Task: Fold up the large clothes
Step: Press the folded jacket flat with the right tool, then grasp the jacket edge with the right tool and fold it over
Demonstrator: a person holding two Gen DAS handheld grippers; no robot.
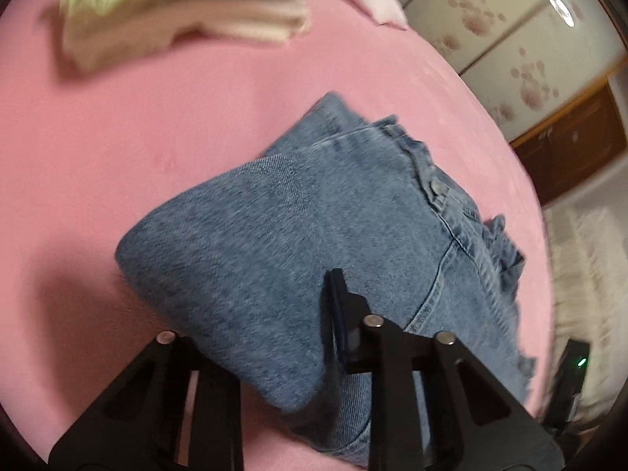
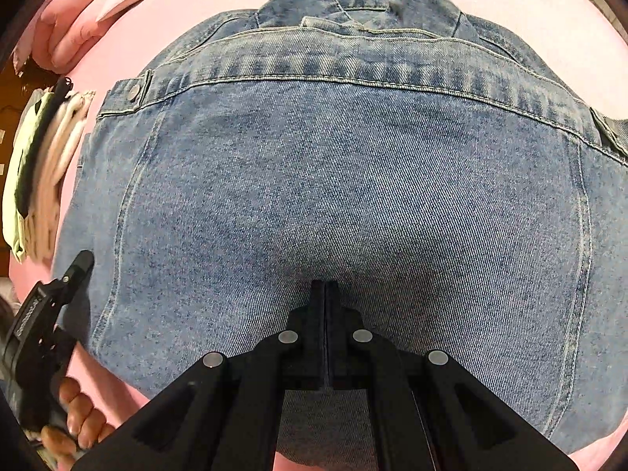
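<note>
matte black tongs [image 2: 325,288], silver rivets

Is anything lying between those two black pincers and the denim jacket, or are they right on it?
Nothing visible lies between. The right gripper, jaws together, is right over the denim jacket, and the left gripper is at its edge. The stack of folded clothes lies apart on the pink bedsheet.

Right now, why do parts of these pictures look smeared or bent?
Left wrist view: the folded clothes pile is motion-smeared and the bed edge bows from the fisheye. Right wrist view: the denim jacket bulges like a dome yet stays sharp; dark corners frame both.
</note>
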